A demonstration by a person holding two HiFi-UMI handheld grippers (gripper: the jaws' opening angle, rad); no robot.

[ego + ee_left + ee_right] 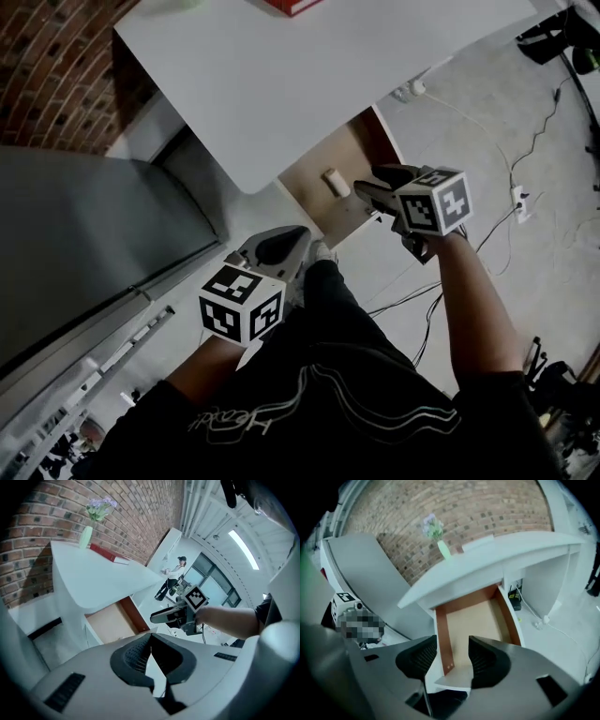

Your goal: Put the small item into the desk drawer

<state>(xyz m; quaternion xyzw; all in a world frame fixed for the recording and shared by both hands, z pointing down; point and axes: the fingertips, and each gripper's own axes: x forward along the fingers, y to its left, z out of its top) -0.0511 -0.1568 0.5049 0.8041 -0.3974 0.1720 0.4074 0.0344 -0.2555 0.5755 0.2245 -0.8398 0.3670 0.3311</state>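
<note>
The desk drawer (349,150) stands pulled out under the white desktop (309,75), and a small pale cylinder (335,182) lies on its wooden floor. My right gripper (370,184) hovers just right of that item at the drawer's front, jaws wide apart with nothing between them. The right gripper view looks along those open jaws (453,653) into the drawer (476,620); the item does not show there. My left gripper (300,234) hangs lower, near the person's knee, shut and empty (151,638). From it I see the drawer (110,620) and the right gripper (159,617).
A red book (292,5) lies on the desktop, and a vase with flowers (86,536) stands by the brick wall. A grey cabinet (84,234) is at the left. Cables (525,178) trail over the floor at the right. A person (174,576) stands far off.
</note>
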